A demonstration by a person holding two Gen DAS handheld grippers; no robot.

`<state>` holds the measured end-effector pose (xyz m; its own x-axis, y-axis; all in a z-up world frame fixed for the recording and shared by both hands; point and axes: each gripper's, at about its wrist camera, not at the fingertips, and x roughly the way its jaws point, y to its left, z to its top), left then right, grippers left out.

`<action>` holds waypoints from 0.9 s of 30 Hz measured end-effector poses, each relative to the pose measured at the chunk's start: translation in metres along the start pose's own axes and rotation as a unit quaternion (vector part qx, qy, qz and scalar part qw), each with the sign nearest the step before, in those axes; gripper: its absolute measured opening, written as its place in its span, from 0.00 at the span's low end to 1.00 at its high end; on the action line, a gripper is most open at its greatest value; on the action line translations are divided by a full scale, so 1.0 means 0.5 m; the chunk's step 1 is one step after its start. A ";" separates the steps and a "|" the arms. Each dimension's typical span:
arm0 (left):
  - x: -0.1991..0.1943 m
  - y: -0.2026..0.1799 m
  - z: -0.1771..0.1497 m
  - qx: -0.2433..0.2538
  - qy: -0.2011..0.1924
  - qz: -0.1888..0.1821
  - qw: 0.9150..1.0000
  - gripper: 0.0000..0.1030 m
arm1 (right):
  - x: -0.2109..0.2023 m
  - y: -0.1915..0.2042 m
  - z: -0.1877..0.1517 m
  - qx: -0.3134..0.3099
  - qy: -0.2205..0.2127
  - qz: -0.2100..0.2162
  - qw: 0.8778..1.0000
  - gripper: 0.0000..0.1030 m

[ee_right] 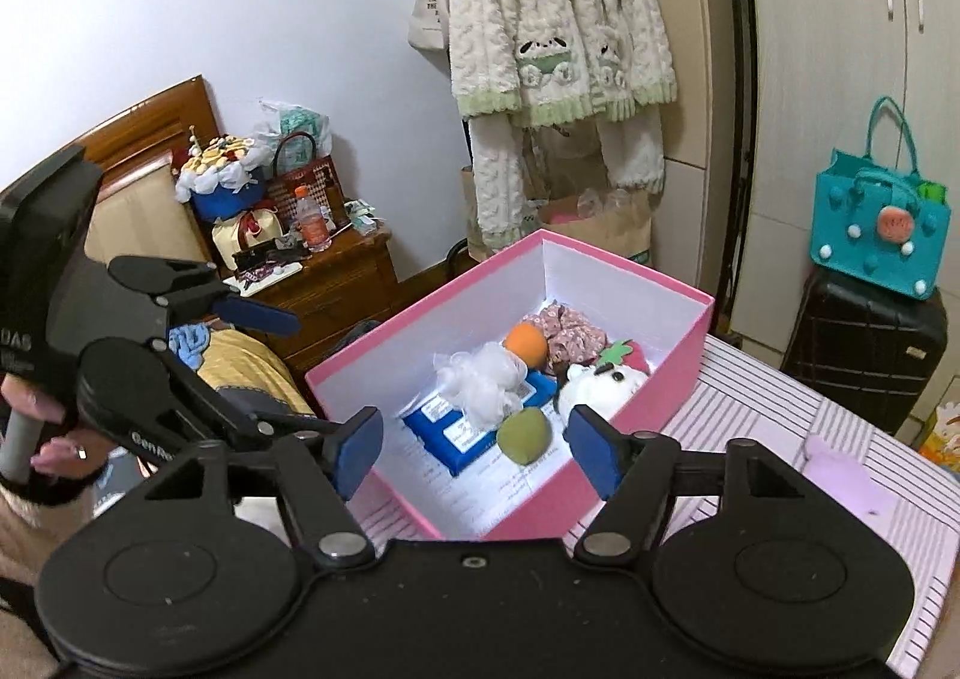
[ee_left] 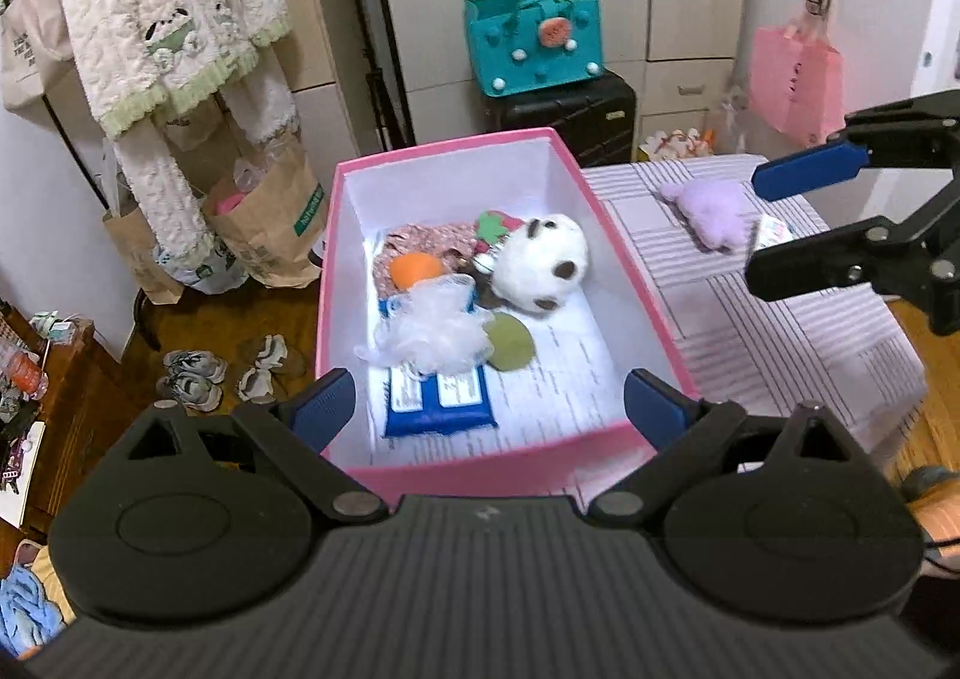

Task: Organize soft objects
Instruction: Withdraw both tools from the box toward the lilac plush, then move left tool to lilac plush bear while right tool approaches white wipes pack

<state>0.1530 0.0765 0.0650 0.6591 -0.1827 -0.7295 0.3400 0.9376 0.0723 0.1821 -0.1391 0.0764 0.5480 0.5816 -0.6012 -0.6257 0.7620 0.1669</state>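
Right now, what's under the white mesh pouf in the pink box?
The white mesh pouf lies on a blue wipes pack, beside an orange ball. The pack's far end is covered; what's beneath isn't visible.

Box point(ee_left: 504, 466): pink outside, white inside. Contents: white-and-black panda point(ee_left: 543, 268), orange ball point(ee_left: 414, 268), olive pad point(ee_left: 510, 342), white pouf point(ee_left: 429, 332), blue packs point(ee_left: 441, 400), floral cloth point(ee_left: 423, 241). Surface point(ee_left: 780, 331): white with purple stripes. Plush point(ee_left: 711, 211): lilac. Tongs pads point(ee_left: 327, 406): blue.

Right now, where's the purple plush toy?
In the left wrist view the purple plush toy lies on the striped tablecloth, right of the pink box, outside it.
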 end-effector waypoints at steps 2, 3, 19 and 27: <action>-0.011 -0.013 -0.006 0.007 0.000 -0.002 1.000 0.95 | -0.022 0.007 -0.013 -0.008 -0.002 -0.004 1.000 0.75; -0.015 -0.017 -0.008 0.009 0.001 -0.003 1.000 0.95 | -0.031 0.009 -0.019 -0.012 -0.003 -0.005 1.000 0.75; -0.017 -0.132 -0.040 0.051 0.032 -0.045 0.997 0.95 | -0.125 0.016 -0.133 -0.044 0.003 -0.021 0.999 0.88; 0.019 -0.204 -0.036 0.073 0.033 -0.077 0.994 0.95 | -0.145 -0.026 -0.202 -0.035 0.009 -0.050 0.998 0.89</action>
<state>0.1124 -0.0154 0.0385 0.5477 -0.2956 -0.7827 0.5302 0.8463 0.0515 0.0941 -0.2199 0.0388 0.5996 0.4980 -0.6265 -0.6057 0.7940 0.0516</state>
